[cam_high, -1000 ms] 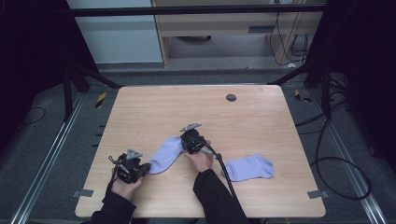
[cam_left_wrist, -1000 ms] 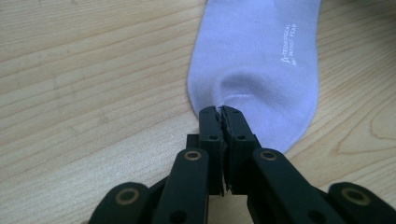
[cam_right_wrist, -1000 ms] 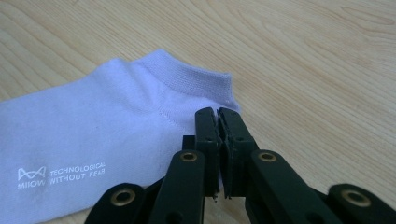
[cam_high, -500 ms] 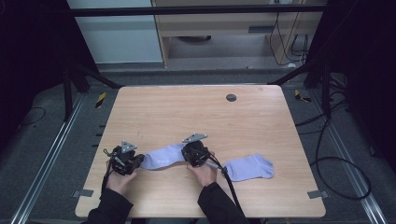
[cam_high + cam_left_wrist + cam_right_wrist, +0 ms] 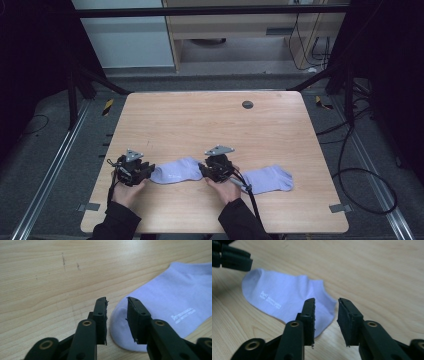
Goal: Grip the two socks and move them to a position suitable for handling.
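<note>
Lavender ankle sock is lying flat near the wooden table's front edge, stretched between the left gripper and right gripper. Both jaws have just been opening, gripping nothing, apparently releasing its ends beside a second sock.

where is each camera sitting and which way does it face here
High view: fixed above the person's side, looking forward and down on the table; forearms, left gripper and right gripper show.
Left gripper view: rides the left gripper, looks along its open jaws at the sock's toe.
Right gripper view: rides the right gripper, looks over the sock's other end.
Shared: both gripper views see this sock, each from an opposite end.
</note>
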The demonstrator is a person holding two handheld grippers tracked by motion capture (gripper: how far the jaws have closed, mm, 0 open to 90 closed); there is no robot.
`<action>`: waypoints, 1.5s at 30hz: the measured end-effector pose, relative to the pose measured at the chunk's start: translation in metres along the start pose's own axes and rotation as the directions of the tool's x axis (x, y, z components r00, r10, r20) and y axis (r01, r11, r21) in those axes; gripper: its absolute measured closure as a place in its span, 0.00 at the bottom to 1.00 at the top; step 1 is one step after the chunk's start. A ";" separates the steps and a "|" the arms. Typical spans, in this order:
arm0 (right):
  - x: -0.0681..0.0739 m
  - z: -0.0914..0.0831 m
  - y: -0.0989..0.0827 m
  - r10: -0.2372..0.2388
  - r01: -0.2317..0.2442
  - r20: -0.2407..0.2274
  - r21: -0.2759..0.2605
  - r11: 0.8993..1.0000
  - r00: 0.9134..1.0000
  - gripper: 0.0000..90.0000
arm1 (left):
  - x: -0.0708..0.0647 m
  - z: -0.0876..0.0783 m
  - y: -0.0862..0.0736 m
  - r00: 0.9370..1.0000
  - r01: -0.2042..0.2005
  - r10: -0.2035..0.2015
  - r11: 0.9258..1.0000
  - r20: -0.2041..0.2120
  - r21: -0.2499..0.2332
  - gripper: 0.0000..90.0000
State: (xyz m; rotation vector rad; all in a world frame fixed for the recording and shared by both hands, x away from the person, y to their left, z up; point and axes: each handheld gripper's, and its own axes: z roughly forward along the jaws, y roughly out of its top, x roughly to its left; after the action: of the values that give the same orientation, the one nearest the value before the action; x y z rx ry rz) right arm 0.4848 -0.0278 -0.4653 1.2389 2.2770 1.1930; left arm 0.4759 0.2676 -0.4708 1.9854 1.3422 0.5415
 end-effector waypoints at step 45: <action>-0.163 -0.147 -0.097 0.118 -0.122 0.267 -0.002 0.993 0.957 0.59 | -0.198 0.058 0.048 0.938 -0.196 0.194 0.980 0.286 -0.022 0.55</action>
State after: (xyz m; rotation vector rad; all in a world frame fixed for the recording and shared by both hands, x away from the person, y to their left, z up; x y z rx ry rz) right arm 0.4405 -0.2635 -0.4713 1.4647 2.0432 0.9805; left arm 0.4687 0.0559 -0.4698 2.1218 0.9781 0.3207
